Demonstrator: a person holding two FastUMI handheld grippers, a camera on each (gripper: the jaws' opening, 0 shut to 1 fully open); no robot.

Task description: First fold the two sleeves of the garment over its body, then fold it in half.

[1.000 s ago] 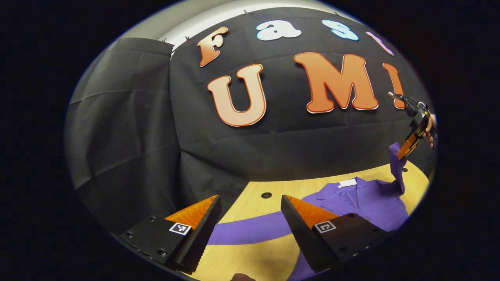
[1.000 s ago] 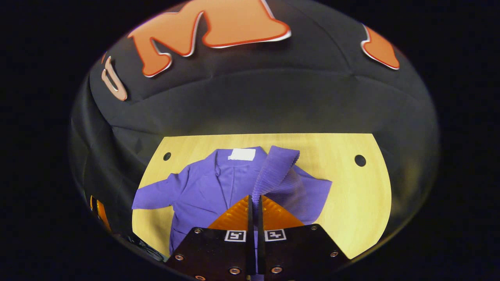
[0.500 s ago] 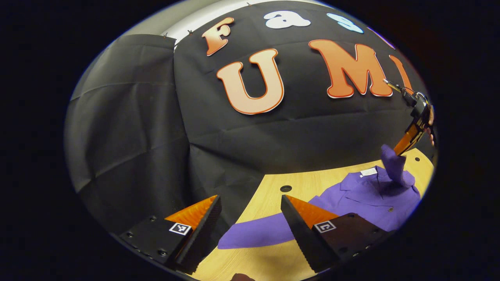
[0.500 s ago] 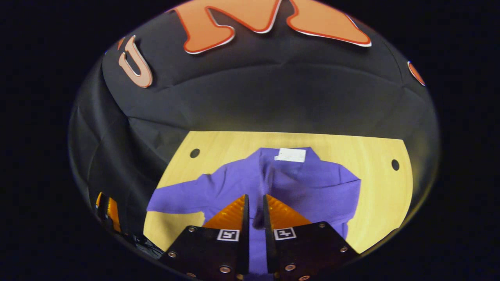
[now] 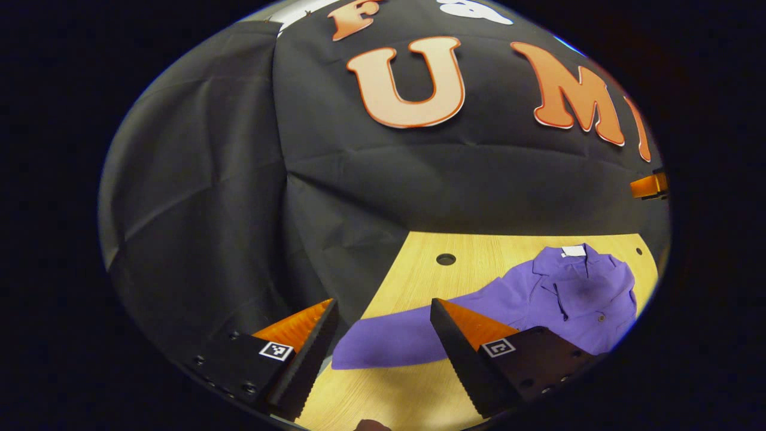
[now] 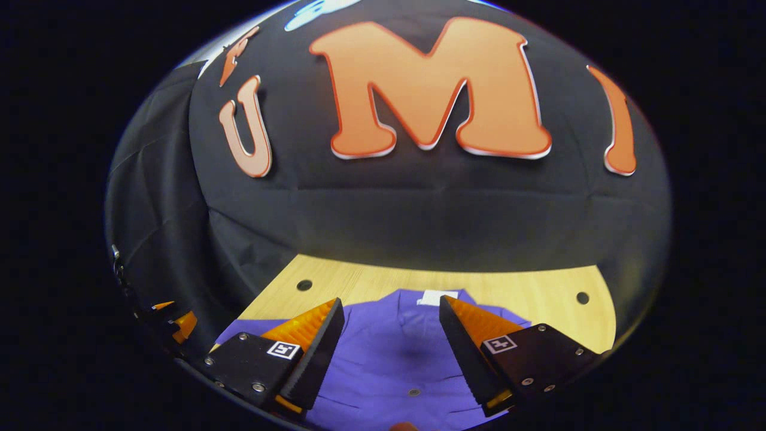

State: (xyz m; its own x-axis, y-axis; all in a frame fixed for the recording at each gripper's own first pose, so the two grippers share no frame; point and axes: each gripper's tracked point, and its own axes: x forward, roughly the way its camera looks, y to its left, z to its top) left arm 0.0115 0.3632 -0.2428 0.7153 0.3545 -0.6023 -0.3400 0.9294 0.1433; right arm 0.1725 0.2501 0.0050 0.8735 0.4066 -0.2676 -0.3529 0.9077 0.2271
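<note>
The left gripper (image 5: 383, 335) hangs above the near left part of the wooden counter (image 5: 419, 275), its two fingers spread wide with nothing between them. Just ahead of and below its fingers lies the purple shirt's (image 5: 574, 299) left sleeve (image 5: 395, 344), stretched flat on the counter and reaching out from the body, with the cuff end showing in the gap between the two fingers. The sleeve does not touch either finger as far as the left gripper view shows. Farther ahead and to the right of this gripper lies the body of the shirt, collar pointing toward the wall, a white tag (image 5: 573, 251) at the neck, and the other sleeve (image 5: 562, 296) laid over the chest. A round hole (image 5: 446, 259) in the counter sits ahead of the gripper, beside the shirt. The right gripper (image 6: 392, 347) is held above the middle of the shirt (image 6: 389, 359), fingers wide apart and holding nothing. Between and below its fingers the purple cloth lies flat, with a small button (image 6: 413, 392) close underneath and the white tag (image 6: 437, 296) ahead at the collar. Bare counter (image 6: 538, 293) shows ahead of the collar, with one hole (image 6: 304, 285) ahead to the left and another hole (image 6: 582, 297) ahead to the right.
</note>
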